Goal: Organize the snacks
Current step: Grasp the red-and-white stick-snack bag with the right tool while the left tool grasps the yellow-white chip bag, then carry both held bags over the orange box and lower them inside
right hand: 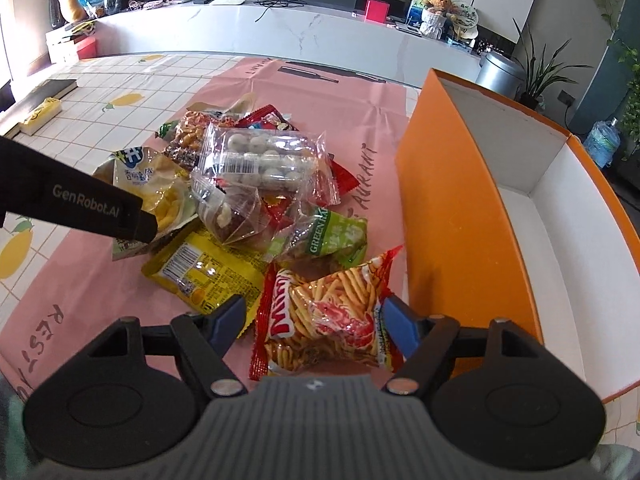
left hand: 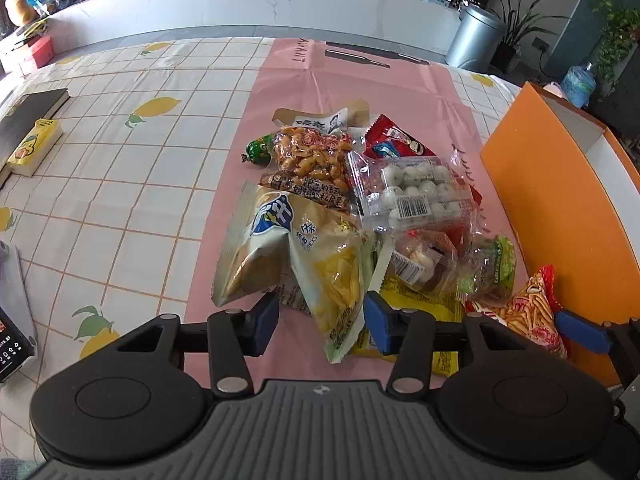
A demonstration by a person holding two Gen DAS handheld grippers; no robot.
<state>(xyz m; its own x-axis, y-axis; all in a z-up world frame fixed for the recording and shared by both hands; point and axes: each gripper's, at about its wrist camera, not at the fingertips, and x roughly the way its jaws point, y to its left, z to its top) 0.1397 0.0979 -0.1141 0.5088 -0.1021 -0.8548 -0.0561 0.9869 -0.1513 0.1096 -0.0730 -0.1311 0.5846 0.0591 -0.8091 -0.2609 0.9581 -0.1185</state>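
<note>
A pile of snack packets lies on a pink mat (left hand: 320, 80). My left gripper (left hand: 320, 326) is open, its blue pads either side of a pale bag of yellow potato sticks (left hand: 332, 280). My right gripper (right hand: 316, 322) is open around a red shrimp-stick packet (right hand: 324, 320), which also shows in the left wrist view (left hand: 528, 312). An orange box (right hand: 452, 216) with a white inside stands open to the right. A clear pack of white balls (left hand: 416, 192), a peanut bag (left hand: 312, 152), a green pea packet (right hand: 340, 236) and a yellow packet (right hand: 200, 272) lie in the pile.
The table has a lemon-print cloth (left hand: 140, 160). A black book (left hand: 28, 116) and a yellow tissue pack (left hand: 34, 148) lie at the left. A device (left hand: 12, 336) sits at the near left edge. A white counter (left hand: 280, 4) and a metal bin (left hand: 474, 36) stand beyond.
</note>
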